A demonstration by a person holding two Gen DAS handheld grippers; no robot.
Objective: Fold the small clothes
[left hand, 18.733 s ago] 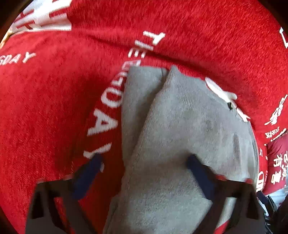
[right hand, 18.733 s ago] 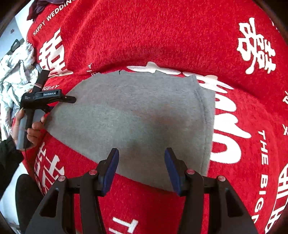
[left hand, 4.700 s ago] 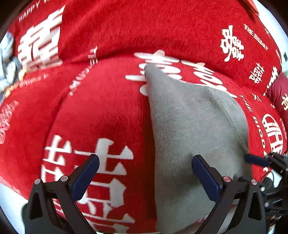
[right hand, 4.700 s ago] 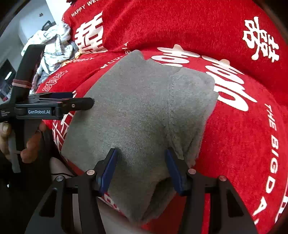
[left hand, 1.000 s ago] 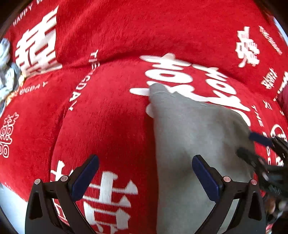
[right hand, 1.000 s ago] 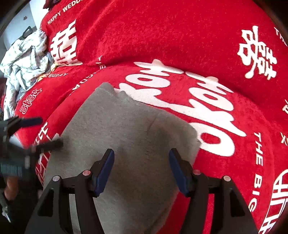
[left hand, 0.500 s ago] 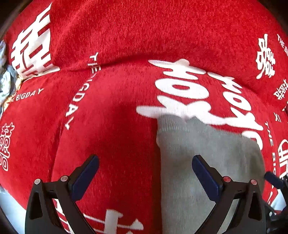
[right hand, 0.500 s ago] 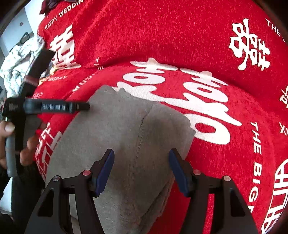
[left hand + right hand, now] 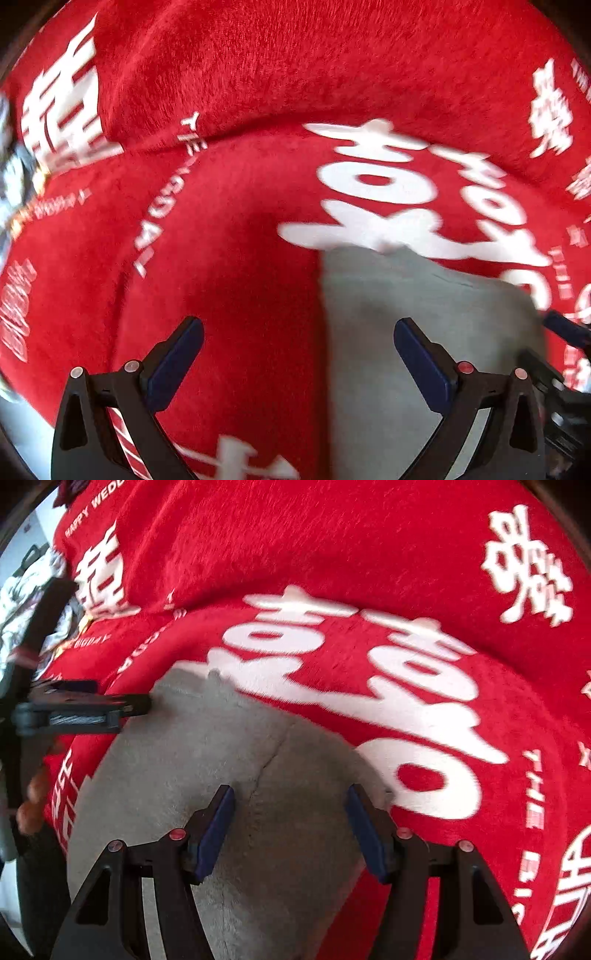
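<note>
A folded grey garment (image 9: pixel 424 332) lies on a red blanket (image 9: pixel 240 240) with white characters. In the left wrist view my left gripper (image 9: pixel 297 350) is open and empty, its right finger over the garment's left part, its left finger over the blanket. In the right wrist view the grey garment (image 9: pixel 229 760) fills the lower middle, with a seam down its centre. My right gripper (image 9: pixel 290 821) is open and empty just above it. The left gripper (image 9: pixel 110 705) shows at the garment's far left corner.
The red blanket (image 9: pixel 369 554) rises into a backrest-like slope behind. A crumpled pale patterned cloth (image 9: pixel 22 602) lies at the far left past the blanket's edge. The right gripper's tips (image 9: pixel 565 332) show at the right edge of the left wrist view.
Both grippers have stayed open. The left gripper has shifted forward along the garment's left edge toward its far corner; the right has edged closer over the garment.
</note>
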